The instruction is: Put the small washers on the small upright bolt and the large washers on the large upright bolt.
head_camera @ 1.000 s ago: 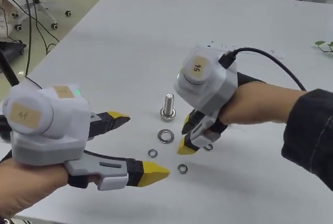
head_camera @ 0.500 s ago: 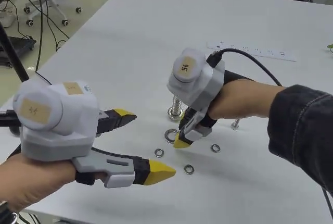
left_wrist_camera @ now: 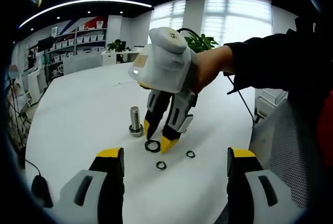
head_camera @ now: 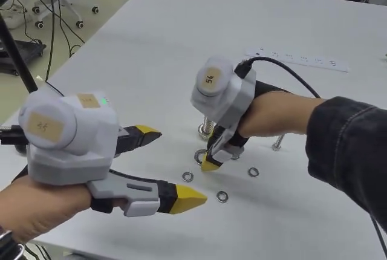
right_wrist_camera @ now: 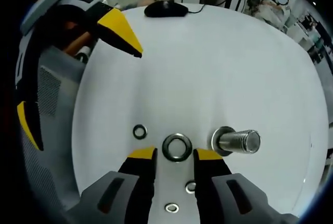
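Four washers lie loose and flat on the white table [head_camera: 151, 42]: one large washer [right_wrist_camera: 177, 147] and three small washers [head_camera: 222, 196] scattered near it and to its right. The large bolt [left_wrist_camera: 135, 121] stands upright just beyond the large washer, its threaded shank bare. The wider ring at its foot could be its own head or a washer, and I cannot tell which. The small bolt [head_camera: 278, 143] stands farther right, well apart from the washers, its top cut off by the wrist [head_camera: 284, 118] above it. The right gripper [head_camera: 208, 162] is pitched steeply down with its yellow tips at the table surface. Its jaws are parted narrowly, one tip on each side of the large washer, gripping nothing. Whether the tips touch the washer's rim is too fine to make out. In the head view its grey body hides the upper part of the large bolt and the far edge of the large washer. The left gripper [head_camera: 172, 163] hovers at the near left, held roughly level above the table. Its jaws are spread wide with nothing between them, and they point right towards the washers. A black cable [head_camera: 290, 66] runs from the right gripper, and a white power strip [head_camera: 302, 60] lies at the far side.
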Demonstrator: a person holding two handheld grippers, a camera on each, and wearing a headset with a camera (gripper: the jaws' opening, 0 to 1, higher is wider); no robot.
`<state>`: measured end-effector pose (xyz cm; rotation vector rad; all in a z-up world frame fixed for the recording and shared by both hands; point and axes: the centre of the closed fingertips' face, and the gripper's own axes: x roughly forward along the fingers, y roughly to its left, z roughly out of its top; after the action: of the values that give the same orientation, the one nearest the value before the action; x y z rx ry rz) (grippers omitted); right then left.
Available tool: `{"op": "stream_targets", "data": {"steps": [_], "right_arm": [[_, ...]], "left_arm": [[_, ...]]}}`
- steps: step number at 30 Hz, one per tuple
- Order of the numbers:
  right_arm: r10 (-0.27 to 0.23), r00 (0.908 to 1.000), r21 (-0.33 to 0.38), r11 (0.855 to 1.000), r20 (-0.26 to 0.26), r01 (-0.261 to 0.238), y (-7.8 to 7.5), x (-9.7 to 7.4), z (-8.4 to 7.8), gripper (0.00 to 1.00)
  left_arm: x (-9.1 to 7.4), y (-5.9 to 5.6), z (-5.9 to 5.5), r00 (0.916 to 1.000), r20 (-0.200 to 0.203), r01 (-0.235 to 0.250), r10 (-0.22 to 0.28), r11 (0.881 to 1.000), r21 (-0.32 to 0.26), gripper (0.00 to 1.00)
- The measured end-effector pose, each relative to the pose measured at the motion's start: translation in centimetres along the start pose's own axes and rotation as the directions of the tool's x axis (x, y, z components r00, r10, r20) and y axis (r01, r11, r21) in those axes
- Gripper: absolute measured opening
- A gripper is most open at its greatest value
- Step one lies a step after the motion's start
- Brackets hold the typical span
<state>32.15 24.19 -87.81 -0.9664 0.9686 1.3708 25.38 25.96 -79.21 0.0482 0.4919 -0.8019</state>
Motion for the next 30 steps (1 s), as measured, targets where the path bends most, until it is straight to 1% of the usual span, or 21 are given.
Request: {"op": "stream_targets", "data": {"steps": [7, 13, 20, 24, 30], "right_arm": [[-0.016, 0.9997, -0.027, 1.0, -0.021, 0.016, 0.04, 0.05, 0.02, 0.29], [-0.014, 0.9995, -0.03, 0.999, -0.029, 0.014, 0.03, 0.04, -0.03, 0.28], [-0.014, 0.9992, -0.04, 0.999, -0.037, 0.012, 0.25, 0.07, 0.02, 0.25], [-0.015, 0.9991, -0.037, 0.999, -0.04, 0.013, 0.21, 0.04, -0.01, 0.24], [-0.017, 0.9991, -0.013, 1.0, -0.038, 0.017, 0.24, 0.02, -0.01, 0.23]], "left_arm": [[-0.08, -0.05, -0.03, 1.0, 0.0, 0.0, 0.0, 1.0, -0.001, 0.81], [-0.13, -0.05, -0.05, 1.0, 0.0, -0.001, 0.001, 1.0, -0.002, 0.8], [-0.1, -0.12, -0.01, 1.0, 0.0, -0.001, 0.001, 1.0, -0.003, 0.8], [-0.1, -0.16, -0.03, 1.0, -0.001, 0.0, 0.0, 1.0, -0.002, 0.8], [-0.08, -0.12, -0.05, 1.0, -0.001, 0.001, -0.001, 1.0, -0.003, 0.8]]}}
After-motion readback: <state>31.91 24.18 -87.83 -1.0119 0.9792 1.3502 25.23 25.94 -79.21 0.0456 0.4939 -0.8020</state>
